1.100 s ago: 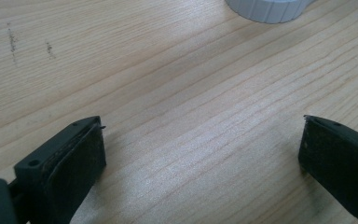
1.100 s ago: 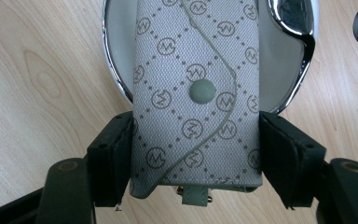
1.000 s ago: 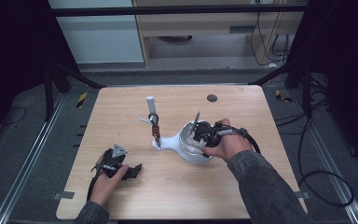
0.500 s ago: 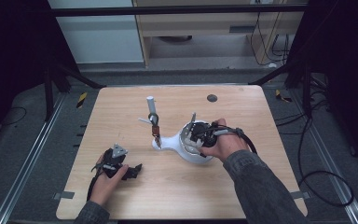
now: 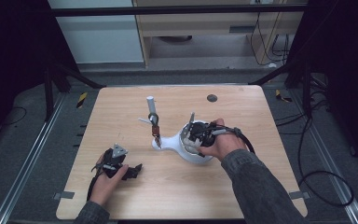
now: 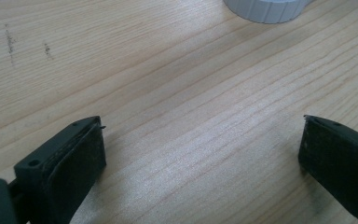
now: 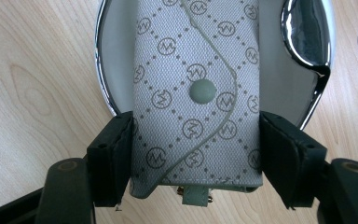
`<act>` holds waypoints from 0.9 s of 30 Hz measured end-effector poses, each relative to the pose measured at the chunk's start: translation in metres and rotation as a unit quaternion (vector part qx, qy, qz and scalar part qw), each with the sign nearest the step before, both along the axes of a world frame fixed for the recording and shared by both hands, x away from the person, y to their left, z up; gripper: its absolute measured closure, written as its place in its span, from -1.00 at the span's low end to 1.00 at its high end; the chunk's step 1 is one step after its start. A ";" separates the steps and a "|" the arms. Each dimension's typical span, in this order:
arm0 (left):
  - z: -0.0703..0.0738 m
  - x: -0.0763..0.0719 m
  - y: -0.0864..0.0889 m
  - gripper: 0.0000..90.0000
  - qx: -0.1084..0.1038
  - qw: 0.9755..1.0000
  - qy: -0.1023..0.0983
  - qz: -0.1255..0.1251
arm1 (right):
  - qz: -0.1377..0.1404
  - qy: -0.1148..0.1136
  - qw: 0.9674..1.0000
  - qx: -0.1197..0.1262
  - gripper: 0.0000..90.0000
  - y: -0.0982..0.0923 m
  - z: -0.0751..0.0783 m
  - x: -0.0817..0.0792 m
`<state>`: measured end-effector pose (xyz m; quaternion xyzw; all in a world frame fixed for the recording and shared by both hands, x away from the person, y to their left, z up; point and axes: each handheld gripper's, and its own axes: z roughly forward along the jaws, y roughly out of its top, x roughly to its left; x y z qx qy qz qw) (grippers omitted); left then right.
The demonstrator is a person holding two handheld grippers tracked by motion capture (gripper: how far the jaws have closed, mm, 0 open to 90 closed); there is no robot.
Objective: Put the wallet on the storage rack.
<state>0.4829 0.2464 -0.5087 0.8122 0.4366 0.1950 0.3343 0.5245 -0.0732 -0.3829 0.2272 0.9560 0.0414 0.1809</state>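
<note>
Gripping patterned pouch [image 7: 193, 93] above white bowl's rim [image 7: 103, 88].

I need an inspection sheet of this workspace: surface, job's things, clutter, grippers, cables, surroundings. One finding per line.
Surface: wooden table, light grain, a few faint marks.
Job's things: grey patterned pouch with a snap button, held over a white bowl-shaped stand with a chrome rim.
Clutter: small upright fixture with a white post; dark round spot near the far edge.
Grippers: right gripper shut on the pouch; left gripper open, low over bare wood.
Cables: black cable trailing off the table's right side to the floor.
Surroundings: dark floor mat, metal rails, cabinet behind.
</note>
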 end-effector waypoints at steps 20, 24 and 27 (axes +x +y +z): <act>0.000 0.000 0.000 -1.00 0.000 1.000 0.000 0.000 | 0.000 0.007 1.000 0.001 -0.31 0.005 -0.006 0.005; 0.000 0.000 0.000 -1.00 0.000 1.000 0.000 0.000 | 0.001 0.007 1.000 -0.002 -0.31 0.007 -0.007 0.005; 0.000 0.000 0.000 -1.00 0.000 1.000 -0.001 0.000 | 0.006 0.005 1.000 -0.001 -0.31 0.007 -0.007 0.005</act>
